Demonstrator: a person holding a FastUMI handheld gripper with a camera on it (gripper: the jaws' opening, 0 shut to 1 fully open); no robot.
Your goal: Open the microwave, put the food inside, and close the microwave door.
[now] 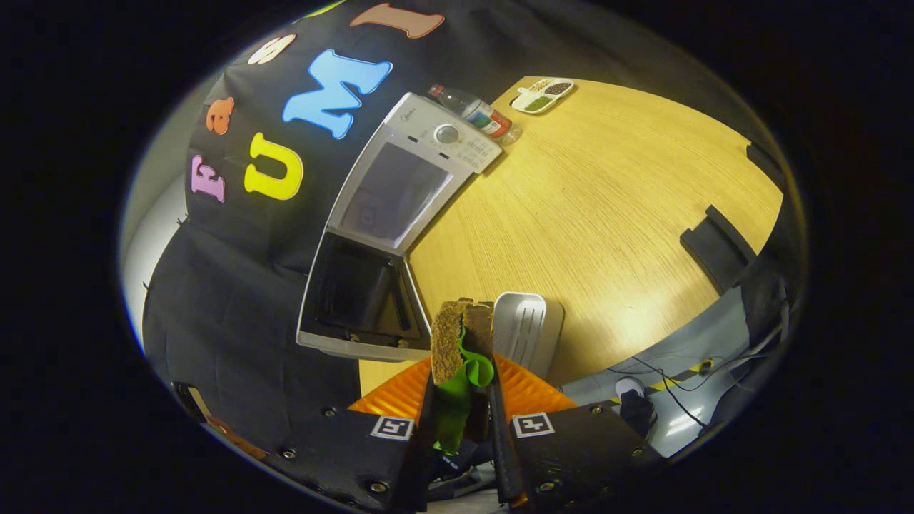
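Note:
A toy sandwich (448, 341) of brown bread with a green lettuce leaf stands upright between my fingers, and my gripper (463, 375) is shut on it above the table's near edge. Beyond and to the left of it stands the white microwave (457, 139) on the wooden table (607, 207). Its door (357, 293) is swung wide open toward me, dark on its inner side. The pale cavity (393, 189) lies exposed beside the control panel. A white ribbed tray (525, 325) rests on the table just ahead of the fingers, to the right of the sandwich.
A plastic bottle (475, 114) lies behind the microwave. A divided dish (543, 94) with beans sits at the table's far edge. Black brackets (714, 246) clamp the table's right edge. Cables (664, 385) run over the grey floor below.

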